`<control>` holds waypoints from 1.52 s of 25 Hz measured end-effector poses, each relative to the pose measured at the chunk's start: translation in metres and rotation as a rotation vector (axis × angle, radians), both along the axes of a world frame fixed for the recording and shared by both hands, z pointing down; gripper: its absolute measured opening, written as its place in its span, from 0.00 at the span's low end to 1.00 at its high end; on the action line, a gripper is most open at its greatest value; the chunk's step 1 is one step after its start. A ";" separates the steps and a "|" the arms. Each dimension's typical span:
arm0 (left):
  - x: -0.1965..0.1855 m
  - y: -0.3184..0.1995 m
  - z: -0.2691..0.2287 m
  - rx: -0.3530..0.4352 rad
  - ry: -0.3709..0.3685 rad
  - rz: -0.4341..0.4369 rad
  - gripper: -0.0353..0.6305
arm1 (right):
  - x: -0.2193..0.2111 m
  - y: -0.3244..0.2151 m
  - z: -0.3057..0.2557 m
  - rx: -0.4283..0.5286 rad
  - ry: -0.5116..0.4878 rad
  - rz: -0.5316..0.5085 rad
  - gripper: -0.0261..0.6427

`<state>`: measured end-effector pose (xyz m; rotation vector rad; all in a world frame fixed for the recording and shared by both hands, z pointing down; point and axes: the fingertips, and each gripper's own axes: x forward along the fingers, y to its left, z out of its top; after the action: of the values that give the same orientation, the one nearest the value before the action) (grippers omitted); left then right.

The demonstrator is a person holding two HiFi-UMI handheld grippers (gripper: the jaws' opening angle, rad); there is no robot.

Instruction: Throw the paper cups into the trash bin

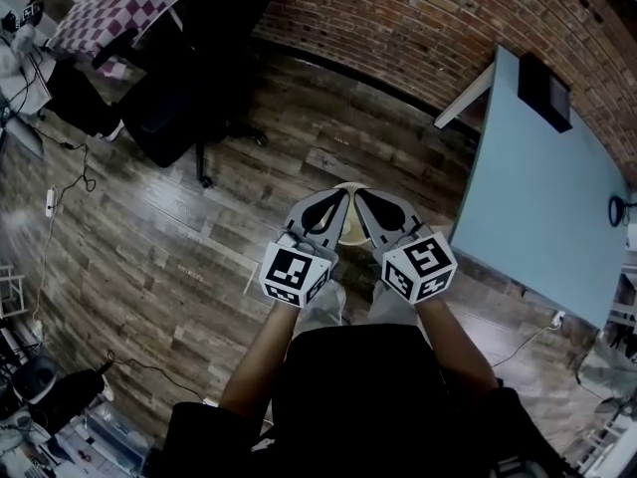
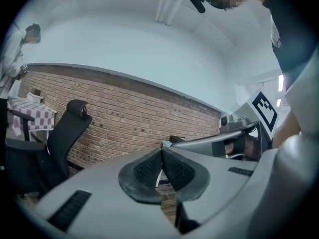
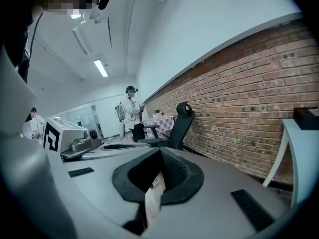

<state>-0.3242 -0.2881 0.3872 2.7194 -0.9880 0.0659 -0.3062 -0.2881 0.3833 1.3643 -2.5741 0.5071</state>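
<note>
The paper cup [image 3: 153, 198] hangs pinched by its wall in the right gripper [image 3: 160, 156], tight beside the closed left gripper [image 2: 161, 156], with no trash bin in sight

Paper cup [image 1: 349, 225] mostly hidden, only rim showing; table [image 1: 537, 207] cut by right edge

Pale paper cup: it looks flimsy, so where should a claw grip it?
Probably at the rim of the pale paper cup, from the side, one pad inside and one outside, as the right claw does: the thin wall fits flat between shut pads.
</note>
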 end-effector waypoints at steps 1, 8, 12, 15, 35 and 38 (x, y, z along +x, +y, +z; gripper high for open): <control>0.003 0.001 0.000 0.000 0.001 0.004 0.07 | 0.001 0.000 -0.001 0.003 -0.001 0.001 0.04; 0.018 0.007 -0.008 0.015 -0.008 -0.001 0.07 | 0.011 0.006 -0.007 0.017 -0.024 -0.010 0.04; 0.024 0.016 -0.021 0.037 -0.024 -0.017 0.07 | 0.018 0.015 -0.021 0.042 -0.042 -0.028 0.04; 0.036 0.026 -0.031 0.062 -0.026 -0.018 0.07 | 0.030 0.022 -0.030 0.066 -0.052 -0.022 0.04; 0.094 0.113 -0.070 0.146 -0.001 -0.065 0.07 | 0.091 0.105 -0.070 0.153 -0.113 -0.041 0.04; 0.100 0.129 -0.076 0.152 -0.004 -0.080 0.06 | 0.097 0.121 -0.076 0.168 -0.121 -0.047 0.04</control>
<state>-0.2244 -0.1591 0.3114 2.8121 -1.1455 -0.0182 -0.2093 -0.1667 0.3076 1.3586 -2.7958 0.3843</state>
